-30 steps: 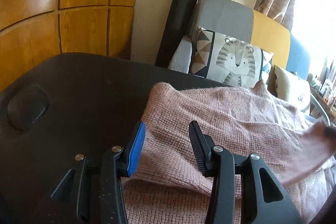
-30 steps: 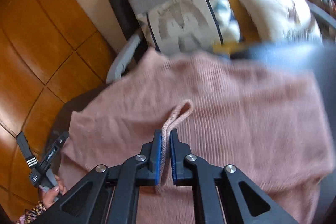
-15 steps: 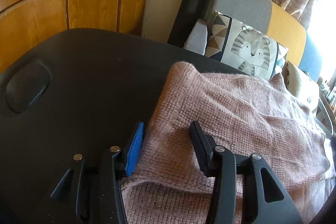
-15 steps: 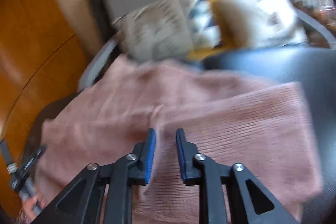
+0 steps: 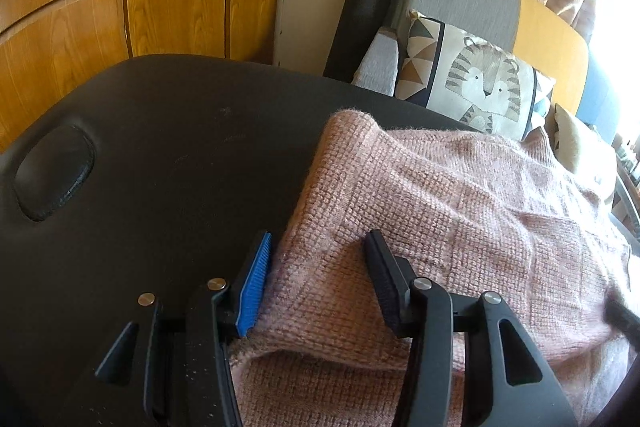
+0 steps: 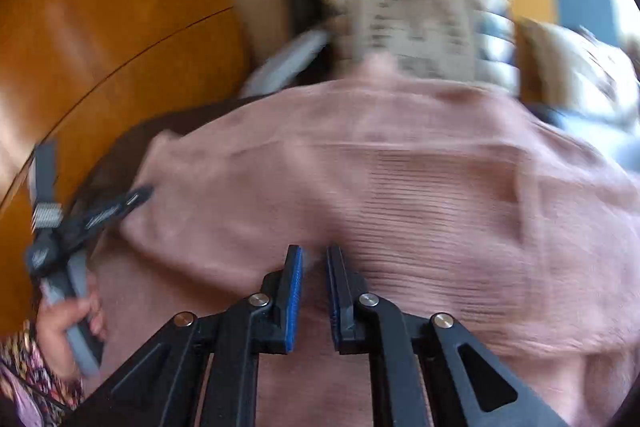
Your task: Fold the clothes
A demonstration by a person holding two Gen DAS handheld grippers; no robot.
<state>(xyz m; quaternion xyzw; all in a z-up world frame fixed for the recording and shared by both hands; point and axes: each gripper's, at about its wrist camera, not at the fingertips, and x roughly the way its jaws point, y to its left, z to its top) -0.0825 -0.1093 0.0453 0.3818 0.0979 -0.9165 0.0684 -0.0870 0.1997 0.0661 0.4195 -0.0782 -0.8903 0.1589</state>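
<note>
Left gripper (image 5: pixel 316 279) is being held half apart over the left edge of the pink sweater (image 5: pixel 460 227), one blue pad (image 5: pixel 256 287) just outside the folded edge, the black finger (image 5: pixel 380 279) resting on the knit; nothing is being pinched. Right gripper (image 6: pixel 314 291) is being closed at this moment, jaws nearly together with only a narrow gap showing, and no fabric is clearly being caught between them (blur makes this hard to confirm).

Sweater is being laid on the black padded table (image 5: pixel 160 147), partly folded, a doubled layer running diagonally from near-left toward the far right, where the cushion (image 5: pixel 480 83) is standing on the sofa behind. Key relation: the folded edge is lying directly between the left jaws and just ahead of them, long axis angled away to the right; the right gripper is being positioned over the ribbed middle of the sweater (image 6: pixel 420 187), the lower hem nearer to it. Left is judged nearer the edge needing the next grasp.

Right view is being smeared by motion. Sweater's right end is being cut off in the left view. Hand (image 6: pixel 68 323) holding the left tool is being seen only partly.
</note>
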